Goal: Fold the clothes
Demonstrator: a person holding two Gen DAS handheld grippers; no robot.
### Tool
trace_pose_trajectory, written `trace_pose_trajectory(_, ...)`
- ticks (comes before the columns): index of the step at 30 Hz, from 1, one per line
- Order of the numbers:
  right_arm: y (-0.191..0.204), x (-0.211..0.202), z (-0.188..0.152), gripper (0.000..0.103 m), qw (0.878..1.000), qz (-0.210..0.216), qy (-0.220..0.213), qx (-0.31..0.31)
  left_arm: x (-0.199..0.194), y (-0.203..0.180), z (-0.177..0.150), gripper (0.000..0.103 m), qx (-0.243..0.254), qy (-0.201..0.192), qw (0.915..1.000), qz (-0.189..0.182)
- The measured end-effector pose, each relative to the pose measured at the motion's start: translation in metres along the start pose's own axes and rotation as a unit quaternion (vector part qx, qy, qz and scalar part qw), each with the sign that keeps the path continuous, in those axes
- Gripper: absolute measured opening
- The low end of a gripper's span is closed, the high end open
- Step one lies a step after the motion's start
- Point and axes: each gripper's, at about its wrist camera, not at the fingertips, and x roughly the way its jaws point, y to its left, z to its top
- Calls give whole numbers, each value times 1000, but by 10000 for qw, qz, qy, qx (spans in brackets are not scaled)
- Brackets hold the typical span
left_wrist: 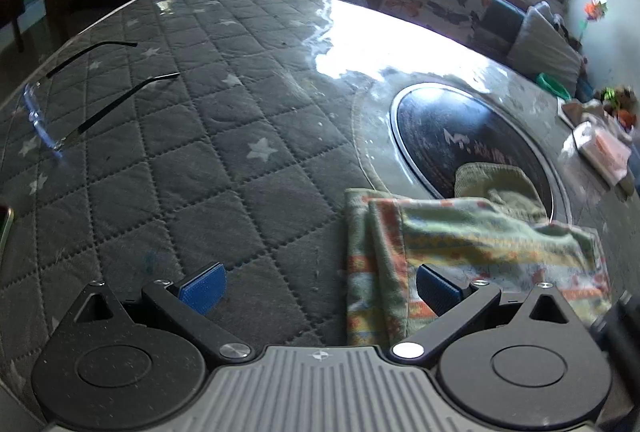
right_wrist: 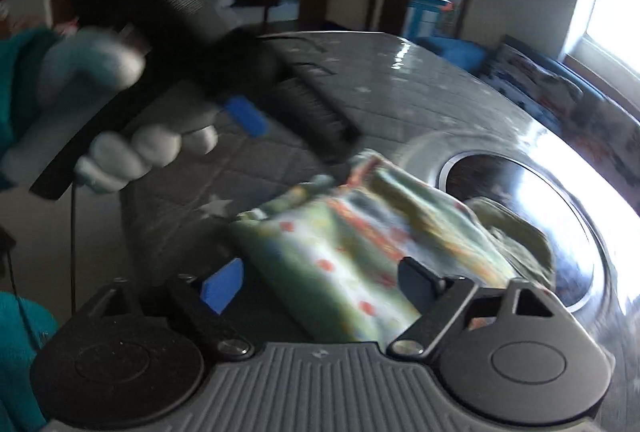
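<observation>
A: Where is the patterned garment [left_wrist: 472, 256]?
B: Folded on the quilted counter [left_wrist: 208, 160], beside the dark inset disc [left_wrist: 448, 128].
A: And the fingers?
B: Left gripper [left_wrist: 320, 290] spread wide, empty; right gripper [right_wrist: 320, 282] spread, garment between, not pinched.

Both wrist views look steeply down, close, sharing the garment [left_wrist: 460, 252].
</observation>
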Motion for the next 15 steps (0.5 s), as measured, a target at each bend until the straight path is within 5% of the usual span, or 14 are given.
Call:
trace_pose_trajectory(8, 22, 22, 6, 50, 9991, -115, 134, -391, -4, 9, 7, 103, -399, -48, 9987, -303)
trace_pose_trajectory(15, 7, 13, 9, 20, 9999, 33, -136, 61, -2, 19, 9, 103, -1057, 75, 9923, -641)
